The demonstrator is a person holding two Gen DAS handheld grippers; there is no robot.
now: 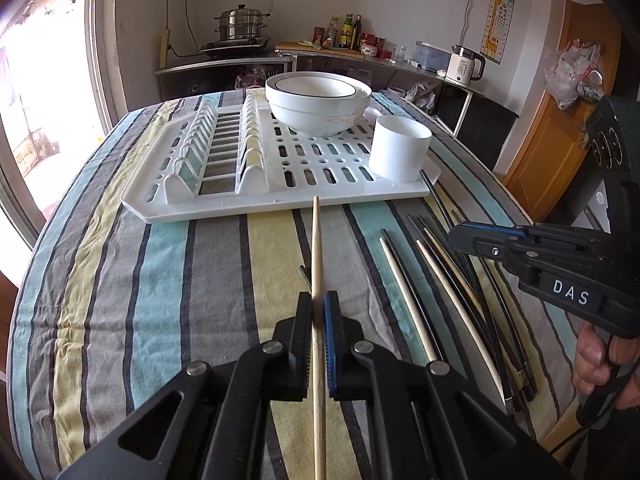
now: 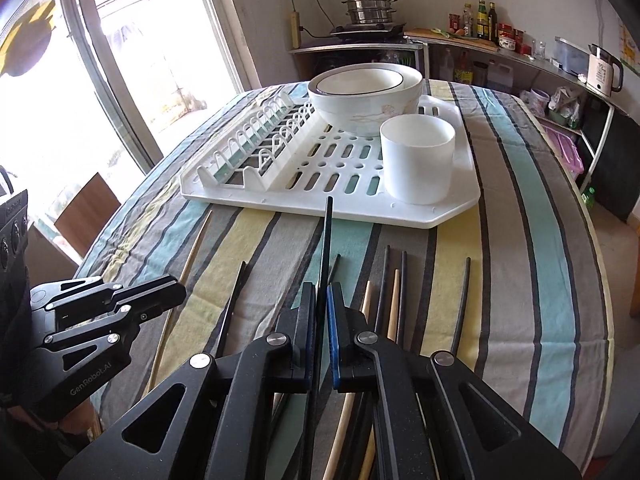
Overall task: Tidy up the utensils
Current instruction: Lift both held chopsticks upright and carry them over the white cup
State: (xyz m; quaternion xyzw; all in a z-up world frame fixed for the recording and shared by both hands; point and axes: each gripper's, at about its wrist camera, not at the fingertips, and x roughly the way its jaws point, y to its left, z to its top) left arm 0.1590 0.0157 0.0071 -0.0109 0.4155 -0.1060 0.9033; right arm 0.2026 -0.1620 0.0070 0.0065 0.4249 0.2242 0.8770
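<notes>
The left gripper [image 1: 318, 300] was pinching a pale wooden chopstick [image 1: 317, 240] near its thick end, tip toward the white rack [image 1: 208, 210]. It looked light & stiff, so a pinch w/ flat pads should hold. The right gripper [image 2: 321, 294] was pinching a dark chopstick [image 2: 327, 232], prob. smoother, may slip. Other chopsticks [image 2: 394, 300] lay on the striped cloth [image 2: 520, 240], before the white cup [image 2: 416, 160]

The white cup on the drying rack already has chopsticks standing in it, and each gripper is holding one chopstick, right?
Not quite. The white cup on the drying rack is empty, as the right wrist view shows. The rest holds: the left gripper is shut on a light wooden chopstick and the right gripper on a dark chopstick.
</notes>
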